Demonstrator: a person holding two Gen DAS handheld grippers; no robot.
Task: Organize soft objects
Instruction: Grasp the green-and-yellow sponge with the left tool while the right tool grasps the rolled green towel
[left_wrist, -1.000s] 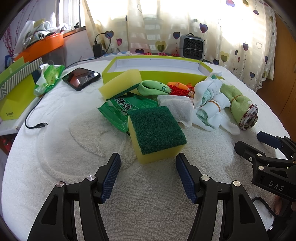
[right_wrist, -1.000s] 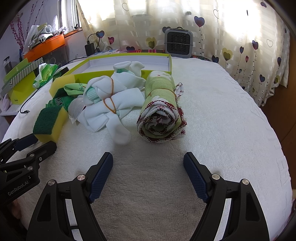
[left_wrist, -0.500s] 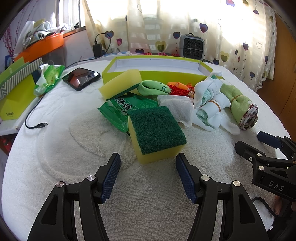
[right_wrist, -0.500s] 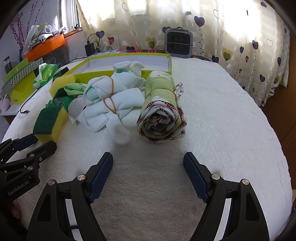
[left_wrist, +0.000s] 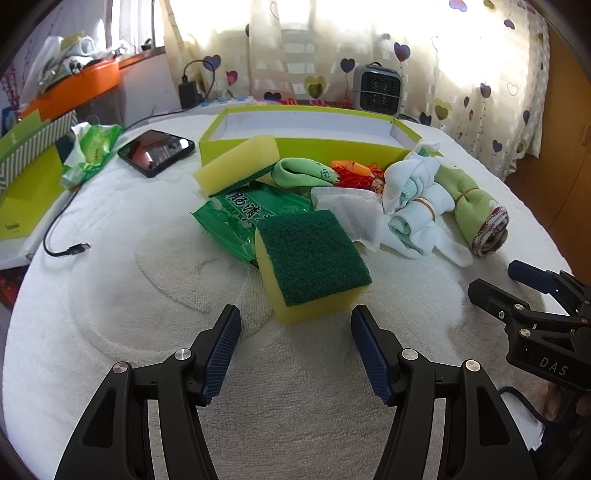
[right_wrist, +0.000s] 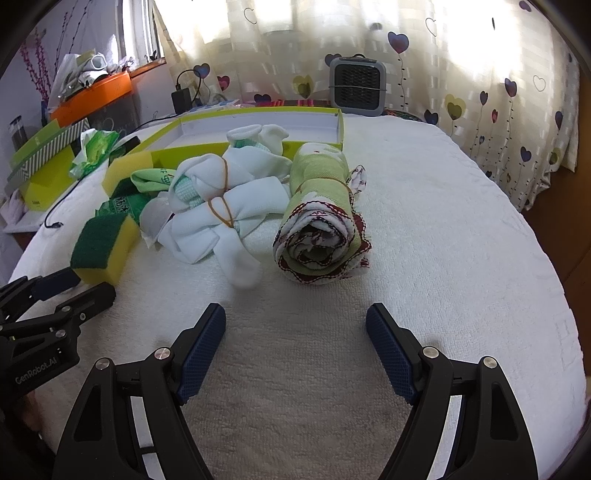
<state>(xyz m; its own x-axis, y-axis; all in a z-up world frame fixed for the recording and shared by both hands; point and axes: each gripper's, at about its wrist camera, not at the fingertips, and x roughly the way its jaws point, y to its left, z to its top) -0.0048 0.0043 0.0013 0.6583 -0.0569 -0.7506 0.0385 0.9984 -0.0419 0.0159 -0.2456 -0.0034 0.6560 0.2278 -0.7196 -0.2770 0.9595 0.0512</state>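
Left tongs (left_wrist: 295, 349) spread, empty; yellow block sponge with green scouring face (left_wrist: 312, 264) just ahead, centred between tips. Right tongs (right_wrist: 295, 347) spread, empty; rolled green towel (right_wrist: 323, 221) ahead, long axis pointing away.

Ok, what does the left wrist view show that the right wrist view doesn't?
Only the left wrist: the whole tablet, the orange tassel toy and the wipes pack in full. Only the right wrist: the towel roll's spiral end face-on, and bare bedspread to its right. Both share the near sponge, tied socks, green box and heater. Both the left gripper and right gripper are open, empty.
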